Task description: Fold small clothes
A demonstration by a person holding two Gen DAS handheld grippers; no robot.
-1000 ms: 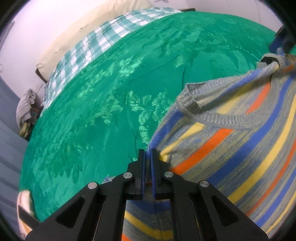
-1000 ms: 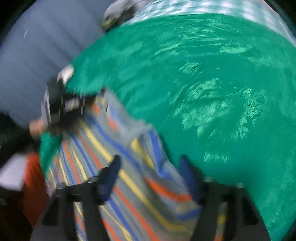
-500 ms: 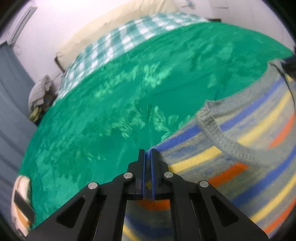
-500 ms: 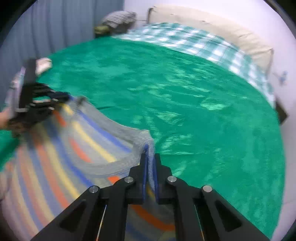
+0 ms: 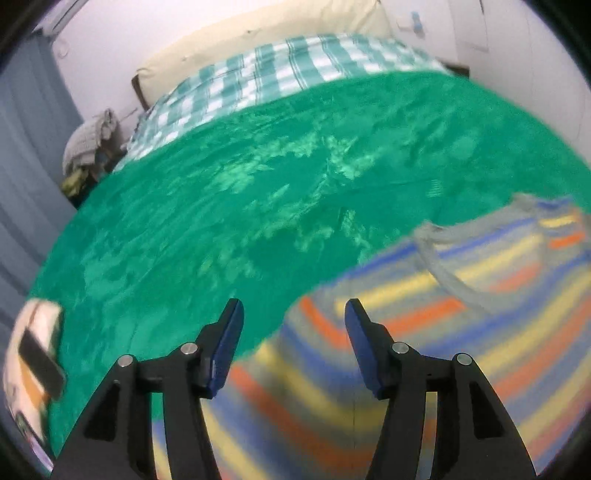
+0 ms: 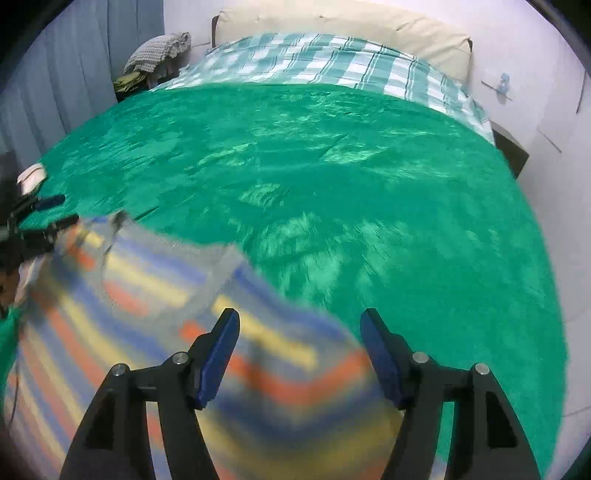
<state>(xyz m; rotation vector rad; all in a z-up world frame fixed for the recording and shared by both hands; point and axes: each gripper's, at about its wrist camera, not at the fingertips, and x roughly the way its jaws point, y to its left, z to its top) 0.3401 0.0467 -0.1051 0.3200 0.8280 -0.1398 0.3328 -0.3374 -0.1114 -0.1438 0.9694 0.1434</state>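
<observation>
A small knitted sweater striped in blue, yellow, orange and grey lies blurred on the green bedspread, neckline toward the far side. My left gripper hovers over its left shoulder edge, jaws opening, and the pads press on no cloth. In the right wrist view the sweater spreads out below my right gripper, whose jaws are also opening and stand clear of the fabric. The left gripper shows at that view's left edge, beside the sweater's far corner.
Past the green bedspread lie a teal checked sheet and a cream pillow. A heap of clothes sits by the grey curtain. A white and orange object rests on the bed's left edge.
Both grippers were shut on the sweater's shoulders half a second ago and have let go. The sweater has dropped away from the jaws, and both hands have risen and tipped toward the far end of the bed.
</observation>
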